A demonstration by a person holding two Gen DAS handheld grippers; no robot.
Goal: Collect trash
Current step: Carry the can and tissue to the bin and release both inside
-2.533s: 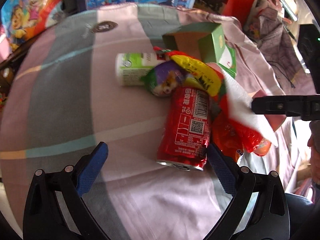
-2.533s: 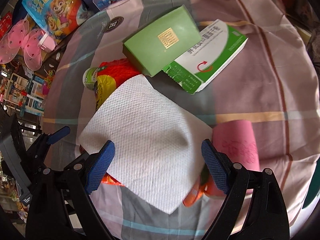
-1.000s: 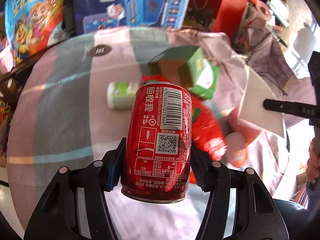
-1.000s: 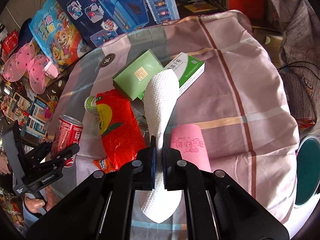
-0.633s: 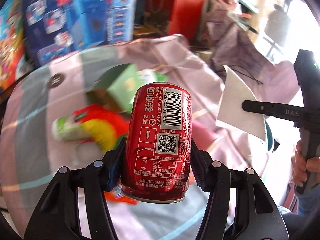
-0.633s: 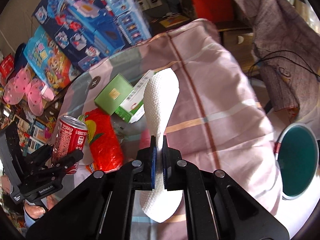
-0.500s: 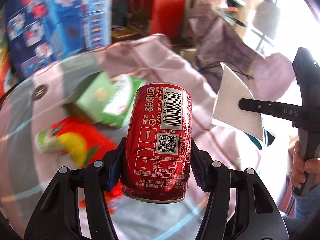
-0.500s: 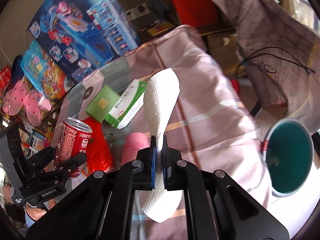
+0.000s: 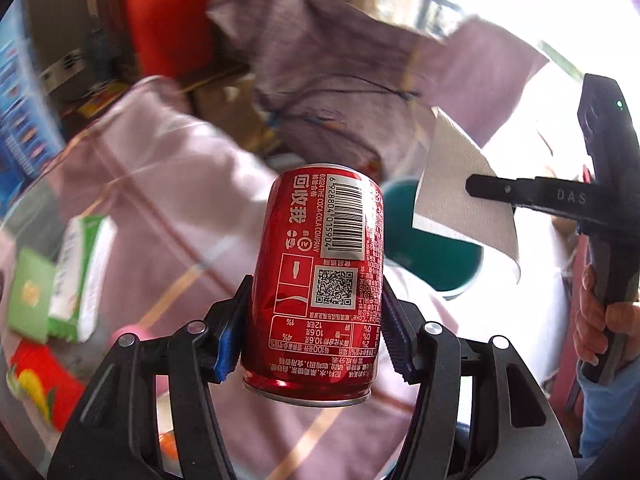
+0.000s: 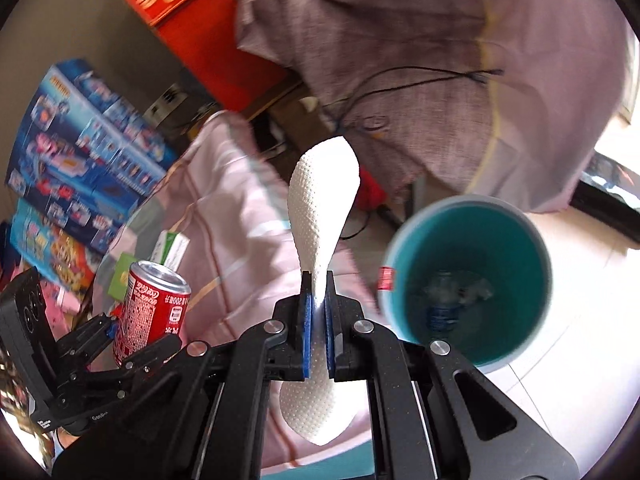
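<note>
My left gripper is shut on a red cola can and holds it upright in the air; from the right wrist that can shows at the lower left. A white paper napkin stands pinched between the blue pads of my right gripper, which is shut on it. In the left wrist view the napkin hangs from that gripper, gripped by a person's hand. A teal trash bin with some litter in it stands on the floor to the right of the napkin; its rim peeks out behind the can.
A table under a pink striped cloth lies to the left, with green boxes and a red snack bag on it. A grey-purple cloth drapes over furniture behind. Blue toy boxes stand at far left. White floor tiles surround the bin.
Both grippers have swung away from the table toward the right, carrying the can and the napkin. The teal bin has come much closer and larger in the right wrist view.
</note>
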